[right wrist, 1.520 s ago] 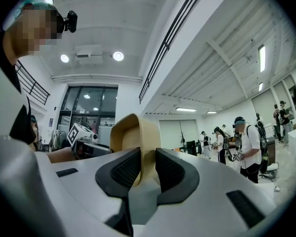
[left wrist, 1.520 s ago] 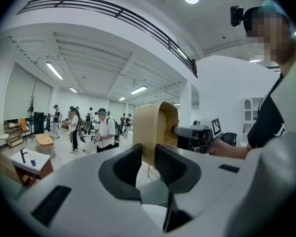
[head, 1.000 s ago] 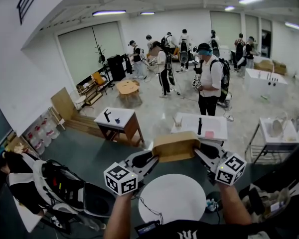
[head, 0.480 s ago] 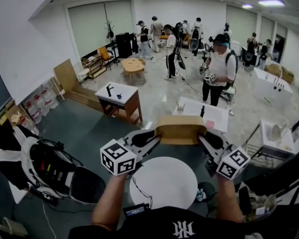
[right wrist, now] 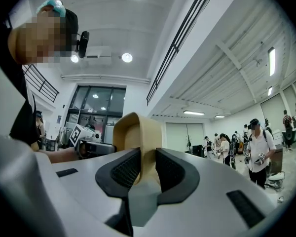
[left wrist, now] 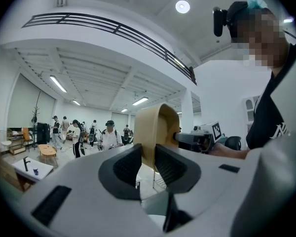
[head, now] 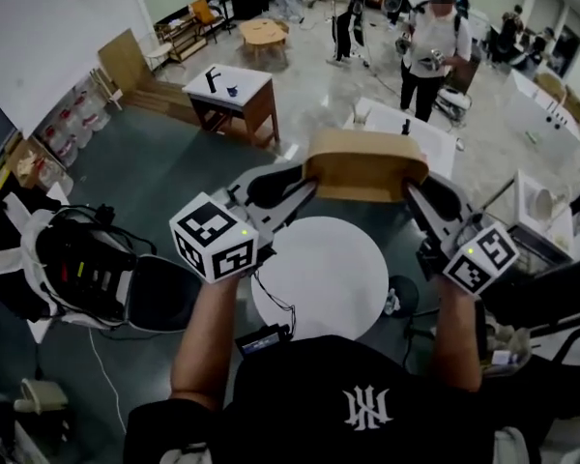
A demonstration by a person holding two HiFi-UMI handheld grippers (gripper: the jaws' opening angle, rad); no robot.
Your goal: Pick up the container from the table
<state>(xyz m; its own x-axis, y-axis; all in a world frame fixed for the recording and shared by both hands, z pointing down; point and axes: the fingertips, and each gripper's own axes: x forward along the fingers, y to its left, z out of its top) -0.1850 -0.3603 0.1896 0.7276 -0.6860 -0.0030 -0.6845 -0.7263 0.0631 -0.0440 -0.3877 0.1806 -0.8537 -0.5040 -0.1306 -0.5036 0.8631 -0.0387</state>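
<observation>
A tan oval container (head: 365, 165) hangs in the air above the round white table (head: 319, 276), held level between both grippers. My left gripper (head: 304, 184) is shut on its left end wall, and my right gripper (head: 412, 184) is shut on its right end wall. In the left gripper view the container's rim (left wrist: 155, 132) sits pinched between the dark pads (left wrist: 127, 167), with the other gripper beyond it. The right gripper view has the same rim (right wrist: 140, 142) clamped between its pads (right wrist: 168, 172).
A black backpack (head: 87, 269) lies on the floor at left. Beyond the table stand a small brown-legged table (head: 234, 97) and a white table (head: 406, 129). Several people (head: 435, 42) stand farther off. A wire rack (head: 541, 220) is at right.
The head view has tilted down, so the table and my torso fill more of it. Both grippers still hold the container between them, which has shifted slightly with my hands.
</observation>
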